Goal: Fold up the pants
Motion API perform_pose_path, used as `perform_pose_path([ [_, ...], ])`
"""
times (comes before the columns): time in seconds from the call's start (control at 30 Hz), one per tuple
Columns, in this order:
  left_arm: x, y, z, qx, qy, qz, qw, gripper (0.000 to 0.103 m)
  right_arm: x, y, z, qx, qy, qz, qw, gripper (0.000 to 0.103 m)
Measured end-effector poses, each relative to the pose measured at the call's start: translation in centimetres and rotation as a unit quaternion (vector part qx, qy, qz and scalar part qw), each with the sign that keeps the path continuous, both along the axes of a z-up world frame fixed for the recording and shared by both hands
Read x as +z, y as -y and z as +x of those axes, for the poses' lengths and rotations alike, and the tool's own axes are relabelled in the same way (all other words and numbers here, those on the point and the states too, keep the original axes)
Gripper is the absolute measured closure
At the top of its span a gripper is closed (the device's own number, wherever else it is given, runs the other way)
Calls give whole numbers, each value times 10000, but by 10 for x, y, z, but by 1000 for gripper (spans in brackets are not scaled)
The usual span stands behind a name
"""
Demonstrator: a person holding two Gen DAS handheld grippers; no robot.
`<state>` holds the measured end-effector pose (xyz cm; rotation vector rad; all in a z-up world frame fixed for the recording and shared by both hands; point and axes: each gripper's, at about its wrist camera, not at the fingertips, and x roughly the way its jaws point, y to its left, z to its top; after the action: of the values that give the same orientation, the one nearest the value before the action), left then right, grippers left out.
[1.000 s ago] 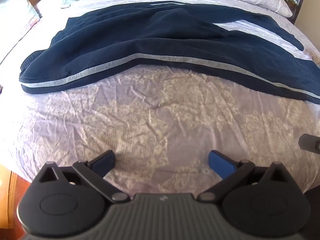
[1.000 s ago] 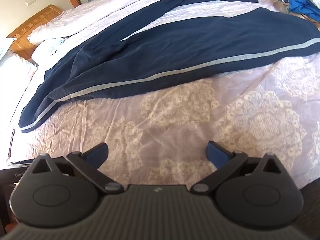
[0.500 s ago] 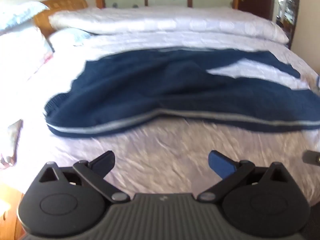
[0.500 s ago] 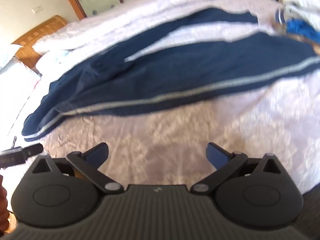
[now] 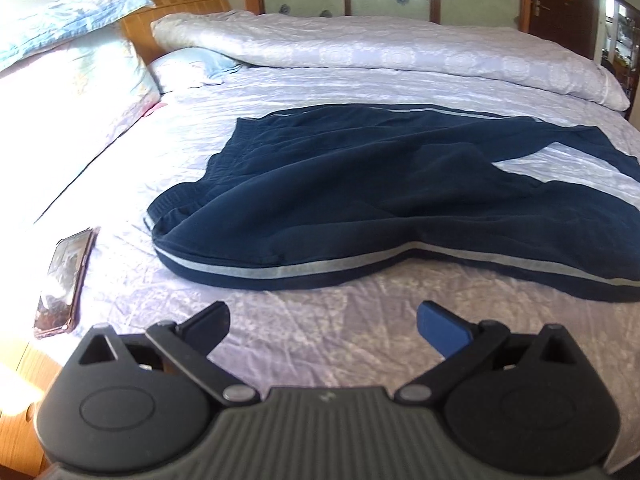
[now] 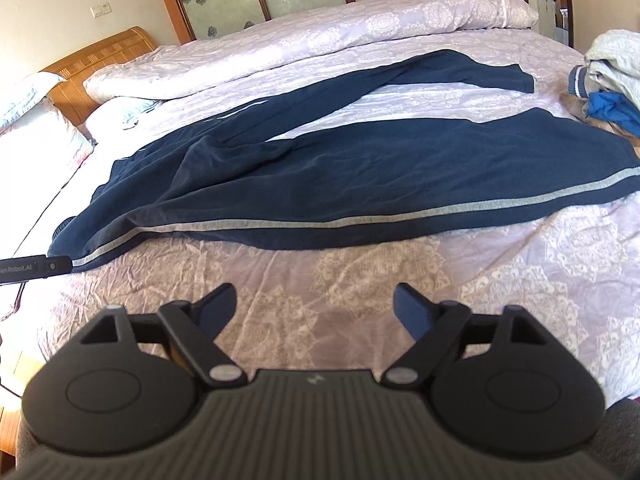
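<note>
Navy blue pants [image 5: 340, 196] with a grey side stripe lie spread across the lilac patterned bed, waistband to the left and both legs running right. In the right wrist view the pants [image 6: 360, 176] show both legs apart, the far one angled toward the back. My left gripper [image 5: 322, 318] hovers open over bare sheet short of the waistband, nothing between its fingers. My right gripper [image 6: 314, 304] stands over the sheet short of the near leg; its jaws are closing with nothing between them. The left gripper's tip [image 6: 36, 268] shows at the left edge of the right wrist view.
A phone [image 5: 66, 280] lies near the bed's left edge. A rolled duvet [image 5: 380, 52] lies along the back, pillows [image 5: 72, 80] and a wooden headboard at left. A pile of clothes [image 6: 612, 80] sits at the right. Bare sheet [image 6: 380, 280] lies between grippers and pants.
Both cameras have lifted and tilted up, so the pants sit farther off and the headboard, duvet and wall now show. The right gripper's fingers have drawn closer together.
</note>
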<state>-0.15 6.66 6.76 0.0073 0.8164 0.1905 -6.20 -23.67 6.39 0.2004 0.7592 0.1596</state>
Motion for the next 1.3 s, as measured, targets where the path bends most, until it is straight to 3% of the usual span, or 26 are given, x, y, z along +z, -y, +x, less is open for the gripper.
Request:
perform_pose_path([
  [0.2,-10,-15,3,148,-11,35,9999,0,-7,3,2,-62,-108,159,9998,42],
  [0.33,-13,-25,4,202,1,-1,9998,0,-12,9,4,-72,-188,263,9995,46],
  [0.43,-11,-39,5,254,74,-233,9994,0,-13,13,6,-94,-248,369,9990,48],
  [0.53,-7,-72,9,428,138,-741,9962,0,-14,23,12,-223,-349,701,9967,49],
  [0.67,1,-137,18,1002,239,-1503,9833,0,-14,43,21,-515,-509,1309,9888,49],
  [0.83,-7,-211,41,1407,123,-2495,9580,0,-19,55,34,-696,-731,1842,9777,48],
  [1.0,-40,-245,68,1690,-220,-3217,9314,0,-30,67,46,-1125,-920,2341,9613,47],
  [1.1,-56,-255,81,1739,-296,-3614,9155,10,-37,74,50,-1342,-1043,2649,9492,47],
  [1.23,-61,-259,98,1710,-259,-3624,9158,26,-44,82,53,-1625,-1251,2913,9344,47],
  [1.3,-62,-257,105,1703,-248,-3607,9167,43,-46,82,57,-1712,-1267,3015,9294,47],
])
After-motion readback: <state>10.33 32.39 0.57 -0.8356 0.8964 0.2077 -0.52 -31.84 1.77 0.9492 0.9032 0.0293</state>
